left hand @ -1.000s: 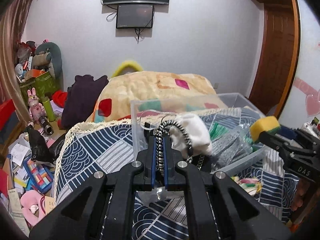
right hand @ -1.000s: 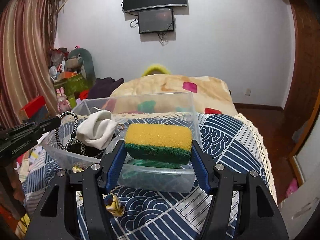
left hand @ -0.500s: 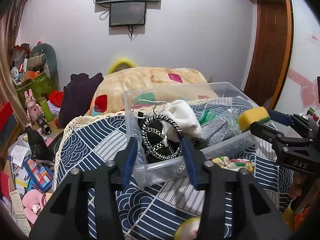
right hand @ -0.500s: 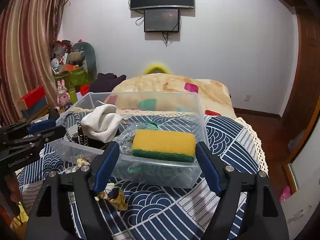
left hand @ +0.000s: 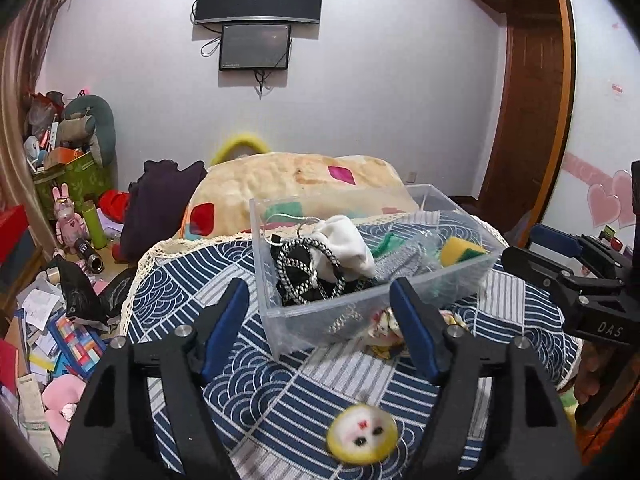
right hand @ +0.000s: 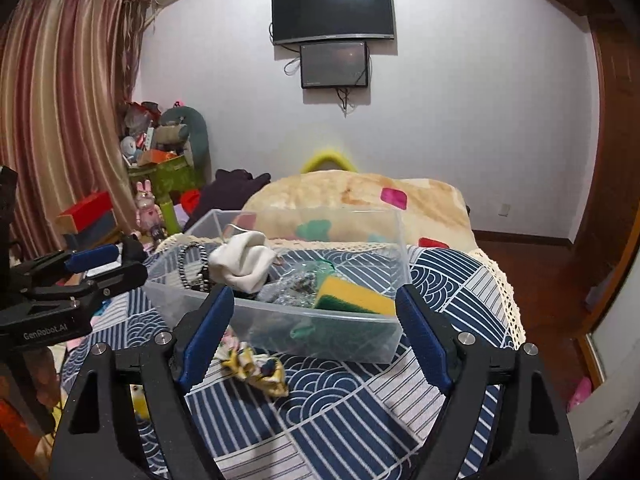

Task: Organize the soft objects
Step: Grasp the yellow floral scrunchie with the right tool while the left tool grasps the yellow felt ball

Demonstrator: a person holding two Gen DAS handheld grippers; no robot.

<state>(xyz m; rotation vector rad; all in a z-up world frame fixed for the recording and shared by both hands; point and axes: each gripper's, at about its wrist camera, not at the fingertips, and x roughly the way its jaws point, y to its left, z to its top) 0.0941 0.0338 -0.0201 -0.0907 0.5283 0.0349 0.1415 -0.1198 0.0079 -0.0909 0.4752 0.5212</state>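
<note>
White wall (right hand: 460, 80), two wall-mounted screens (right hand: 332, 10) — striped curtain (right hand: 60, 100) left, wooden door (left hand: 524, 120) right.

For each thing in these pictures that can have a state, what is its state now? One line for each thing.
left gripper: open, holds nothing
right gripper: open, holds nothing
clear plastic bin: no lid, partly filled
yellow-green sponge: in the bin, tilted
white cloth: in the bin, crumpled
black-and-white cord: in the bin, coiled
round yellow plush: outside the bin, on the cover
patterned fabric piece: outside the bin, crumpled
</note>
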